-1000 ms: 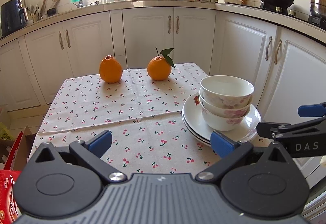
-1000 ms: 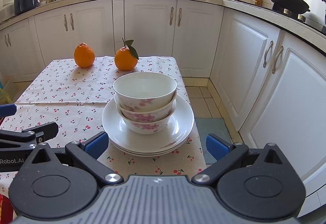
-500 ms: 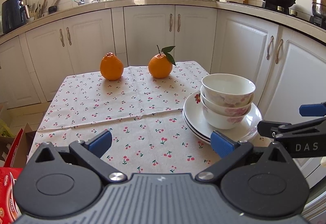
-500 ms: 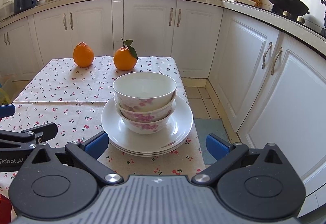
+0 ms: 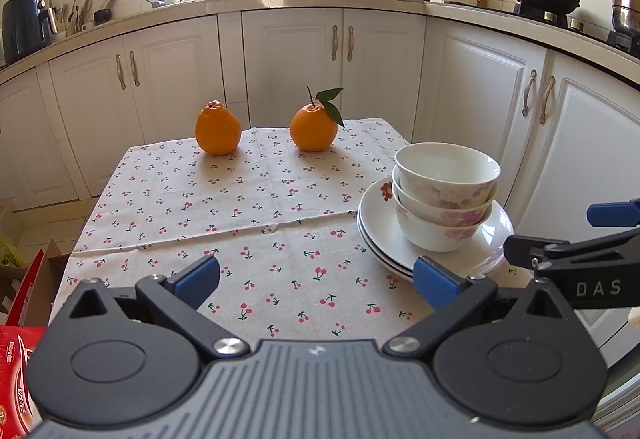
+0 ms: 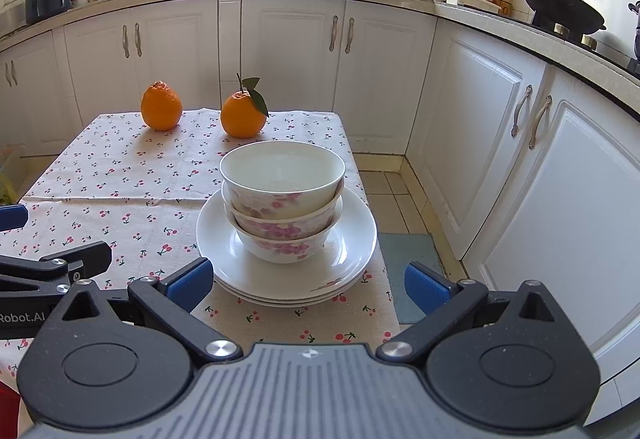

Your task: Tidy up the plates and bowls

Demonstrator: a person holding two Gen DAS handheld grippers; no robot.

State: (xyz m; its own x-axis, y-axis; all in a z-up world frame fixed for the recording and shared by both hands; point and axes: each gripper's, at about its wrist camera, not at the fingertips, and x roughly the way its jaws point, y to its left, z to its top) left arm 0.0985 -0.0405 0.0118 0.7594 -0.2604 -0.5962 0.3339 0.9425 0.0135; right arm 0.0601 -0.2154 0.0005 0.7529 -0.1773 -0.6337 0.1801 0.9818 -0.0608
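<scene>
Three nested white bowls with pink flowers [image 6: 282, 199] [image 5: 445, 195] stand on a stack of white plates [image 6: 352, 251] [image 5: 374, 227] near the table's right front corner. My right gripper [image 6: 306, 281] is open, its blue fingertips just in front of the plates, holding nothing. Left of the stack, my left gripper [image 5: 316, 279] hangs open and empty over the cherry-print tablecloth [image 5: 256, 207]. Each gripper's side shows at the edge of the other's view.
Two oranges [image 5: 218, 133] [image 5: 313, 127] sit at the table's far edge, one with a leaf. White cabinets [image 6: 476, 127] ring the table closely on the right and behind. A red box [image 5: 16, 371] and cardboard stand on the floor at left.
Both grippers have drifted slightly back and up; the stack and oranges appear a little farther. Nothing was grasped or let go.
</scene>
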